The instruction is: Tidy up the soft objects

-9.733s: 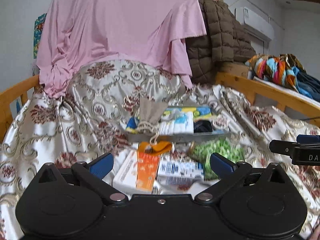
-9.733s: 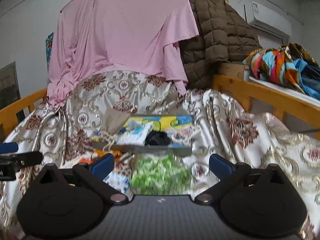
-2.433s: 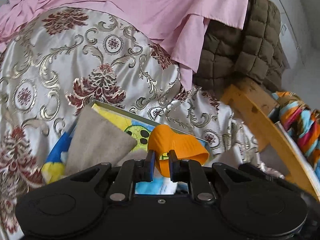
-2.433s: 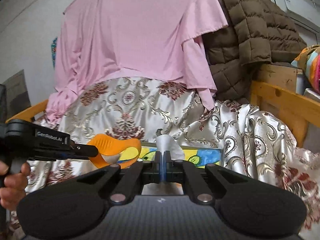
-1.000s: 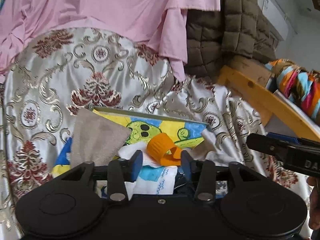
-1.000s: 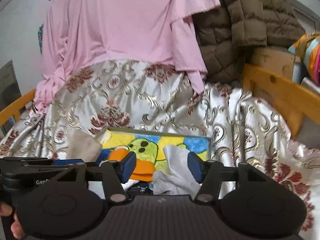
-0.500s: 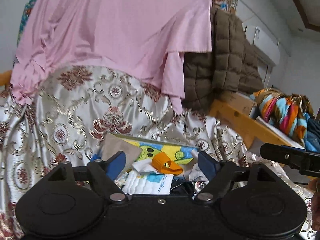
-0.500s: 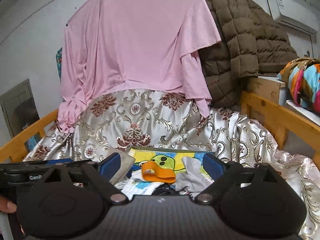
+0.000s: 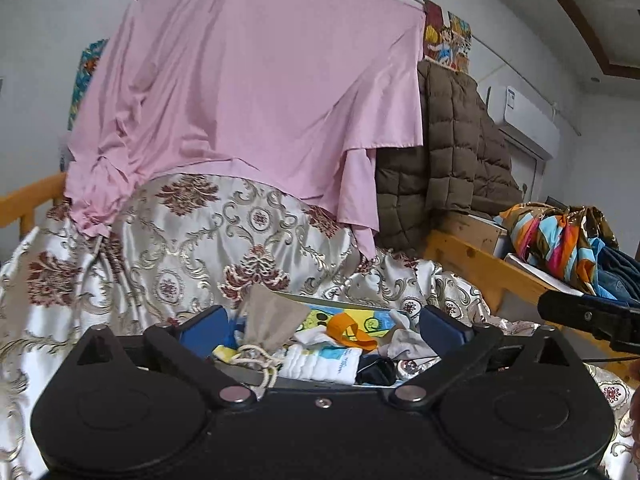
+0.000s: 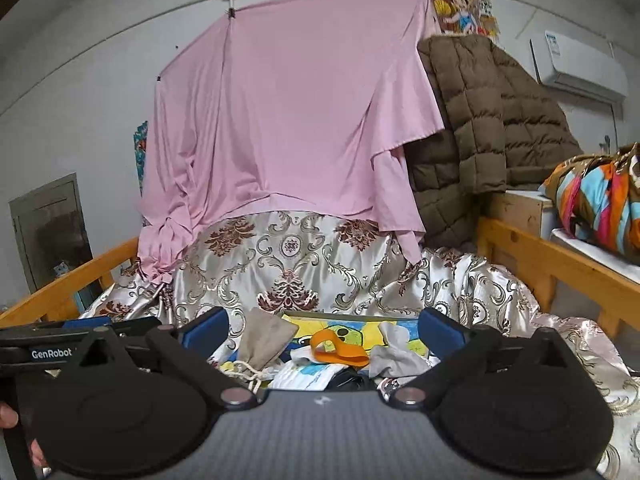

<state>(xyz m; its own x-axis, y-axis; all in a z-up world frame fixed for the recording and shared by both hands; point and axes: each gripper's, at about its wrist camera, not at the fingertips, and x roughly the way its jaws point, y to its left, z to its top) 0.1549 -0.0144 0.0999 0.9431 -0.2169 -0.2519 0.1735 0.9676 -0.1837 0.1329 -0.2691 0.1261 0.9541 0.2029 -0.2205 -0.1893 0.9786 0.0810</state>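
A shallow box [image 9: 320,300] [image 10: 348,315] with a cartoon lining lies on the satin bedspread. In it are a grey drawstring pouch [image 9: 272,320] [image 10: 266,336], an orange band [image 9: 350,330] [image 10: 338,350], a grey sock [image 9: 408,344] [image 10: 396,354], a white cloth [image 9: 320,362] [image 10: 308,376] and something black [image 9: 376,368]. My left gripper [image 9: 322,326] hangs back from the box, its jaws opening wide with nothing between them. My right gripper [image 10: 324,332] does the same beside it, also empty. Each gripper shows at the edge of the other's view [image 9: 592,316] [image 10: 60,340].
The floral satin bedspread [image 10: 292,276] rises toward a hanging pink sheet [image 10: 288,120]. A brown quilted jacket [image 10: 480,132] hangs to the right. Wooden bed rails [image 10: 560,264] [image 10: 68,284] run along both sides. A colourful bundle [image 9: 560,240] lies beyond the right rail.
Both grippers have drawn back and up from the box while their jaws spread wide. The orange band and the grey sock stay lying in the box.
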